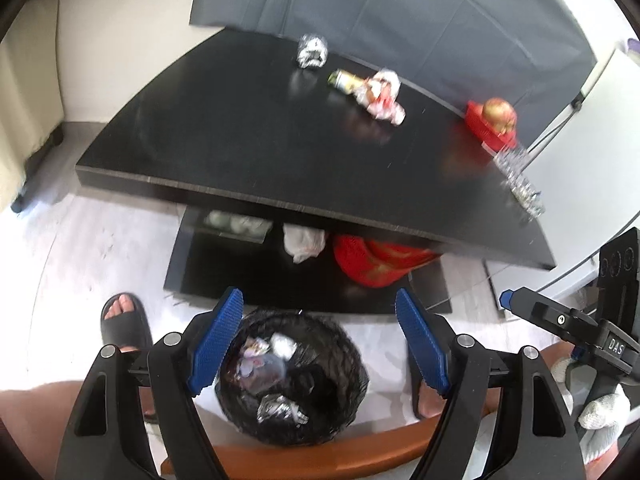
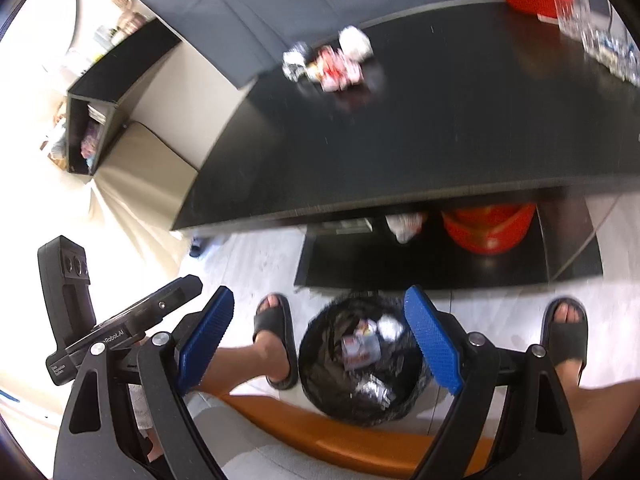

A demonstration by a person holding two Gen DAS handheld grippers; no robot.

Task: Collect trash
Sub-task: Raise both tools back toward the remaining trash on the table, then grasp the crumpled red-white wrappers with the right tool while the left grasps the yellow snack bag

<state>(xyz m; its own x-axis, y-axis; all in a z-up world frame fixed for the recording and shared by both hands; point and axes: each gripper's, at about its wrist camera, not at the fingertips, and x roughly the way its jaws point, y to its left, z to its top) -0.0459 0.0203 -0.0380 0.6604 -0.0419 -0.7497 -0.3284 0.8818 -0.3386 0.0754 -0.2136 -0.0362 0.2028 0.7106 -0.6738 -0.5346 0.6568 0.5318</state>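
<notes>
A black-lined trash bin [image 1: 292,380] stands on the floor between my feet, holding wrappers and foil; it also shows in the right wrist view [image 2: 360,360]. My left gripper [image 1: 318,344] is open and empty above the bin. My right gripper [image 2: 318,340] is open and empty, just above and left of the bin. On the black table [image 1: 260,140] lie a crumpled foil ball [image 1: 312,52], a small bottle [image 1: 346,80] and a red-white wrapper [image 1: 382,98]. The same trash [image 2: 332,62] shows in the right wrist view.
A red basket with fruit [image 1: 494,124] and clear glasses [image 1: 520,180] stand at the table's right end. Under the table, a lower shelf [image 1: 256,276] holds a white bag [image 1: 302,242] and a red basket [image 1: 376,260]. A grey sofa [image 1: 400,12] stands behind.
</notes>
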